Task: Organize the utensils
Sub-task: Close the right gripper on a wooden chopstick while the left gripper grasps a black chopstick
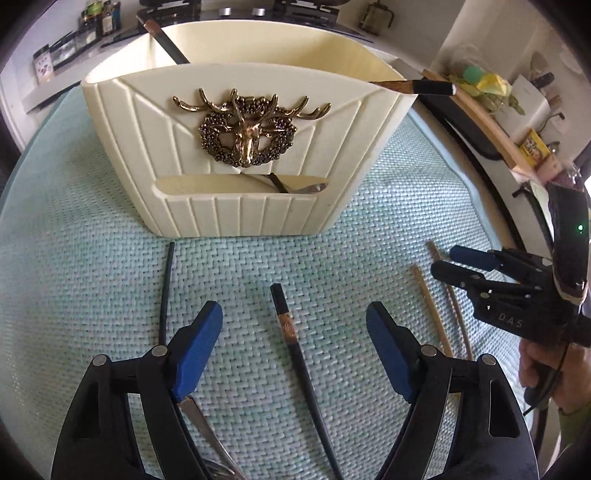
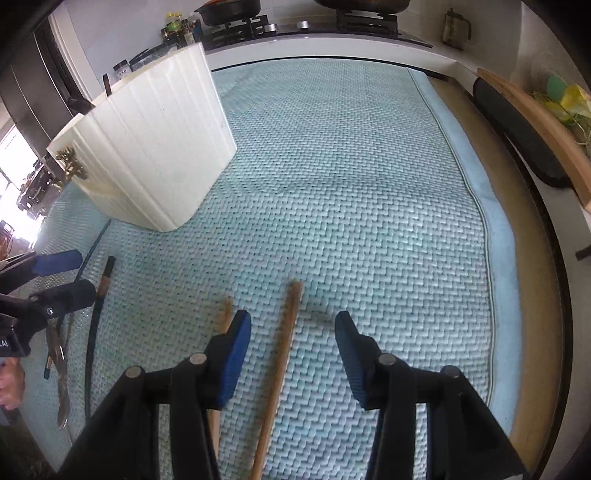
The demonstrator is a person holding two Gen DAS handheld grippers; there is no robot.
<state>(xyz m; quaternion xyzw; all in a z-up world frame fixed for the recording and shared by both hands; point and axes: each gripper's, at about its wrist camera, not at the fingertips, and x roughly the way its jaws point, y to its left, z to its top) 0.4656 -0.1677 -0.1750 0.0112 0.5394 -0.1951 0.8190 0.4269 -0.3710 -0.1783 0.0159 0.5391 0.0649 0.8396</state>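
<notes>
A cream utensil holder (image 1: 236, 147) with a brass deer emblem stands on the mat; a dark chopstick (image 1: 417, 86) and another utensil handle (image 1: 166, 40) lean in it. It also shows in the right wrist view (image 2: 155, 147). My left gripper (image 1: 293, 328) is open, its fingers astride a black chopstick (image 1: 295, 354) on the mat. A thin black stick (image 1: 166, 291) lies to its left, and a metal utensil (image 1: 207, 435) lies under its left finger. My right gripper (image 2: 293, 332) is open over a wooden chopstick (image 2: 280, 365); a second wooden chopstick (image 2: 224, 314) lies beside its left finger.
A light blue woven mat (image 2: 351, 184) covers the table. A black chair back with wooden rim (image 2: 524, 125) is at the right. A stove and jars (image 2: 177, 29) stand on the counter behind. Metal cutlery (image 2: 61, 376) lies at the left of the mat.
</notes>
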